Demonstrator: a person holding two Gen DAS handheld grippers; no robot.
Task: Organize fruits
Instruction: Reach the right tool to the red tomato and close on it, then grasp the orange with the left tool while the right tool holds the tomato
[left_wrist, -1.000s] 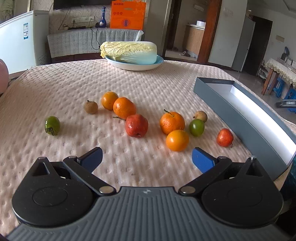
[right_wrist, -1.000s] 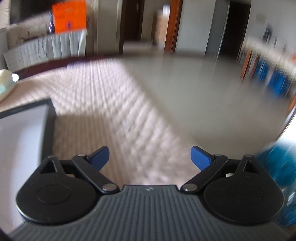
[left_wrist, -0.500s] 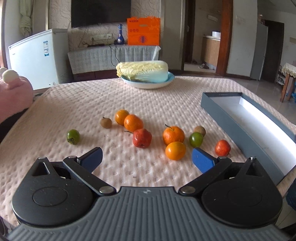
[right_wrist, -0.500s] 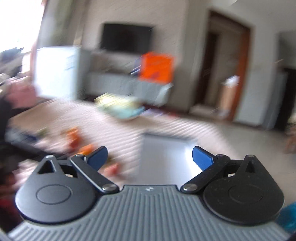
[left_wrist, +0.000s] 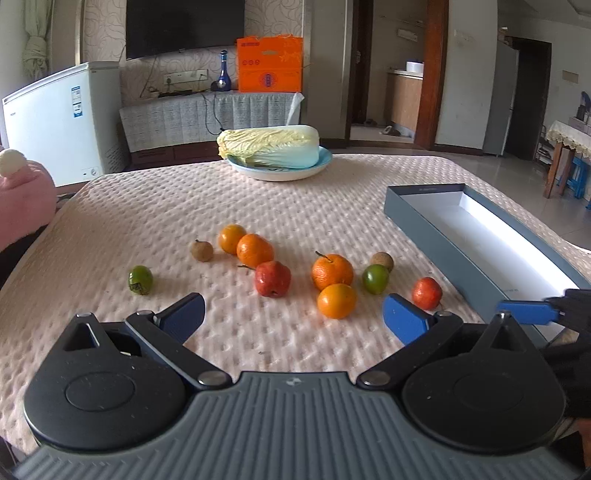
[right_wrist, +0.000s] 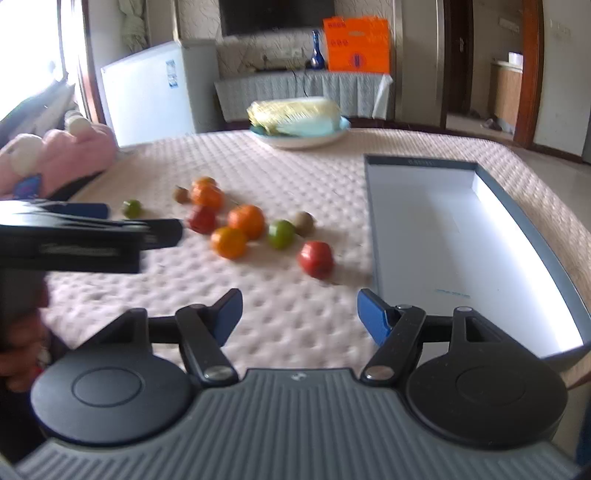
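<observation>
Here the right gripper (right_wrist: 299, 314), jaws just narrowed yet apart on nothing, faces a red fruit (right_wrist: 316, 258); the left gripper (left_wrist: 293, 317) gapes empty.

Bare cloth, near edge: open strip of the table (left_wrist: 155, 221) in front of the left gripper (left_wrist: 293, 317), whose jaws stand apart with nothing between.
Fruit cluster, 12 o'clock: oranges (left_wrist: 332, 271), red fruit (left_wrist: 272, 278) and green fruit (left_wrist: 375, 278) close together, narrow gaps only.
Lone green fruit (left_wrist: 140, 280), 10 o'clock: stands apart, cloth free on all sides.
Grey box (left_wrist: 417, 212), 2 o'clock: raised walls bar a low sideways pass; inside is bare and open from above.
Small red fruit (right_wrist: 315, 258), 12 o'clock of the right gripper (right_wrist: 299, 319): near the box wall. Its jaws have just been closing, nothing between.
Cabbage plate (left_wrist: 317, 170), far 12 o'clock: blocks the far edge.
Pink plush (right_wrist: 59, 155), 9 o'clock: crowds the table's left side.
</observation>
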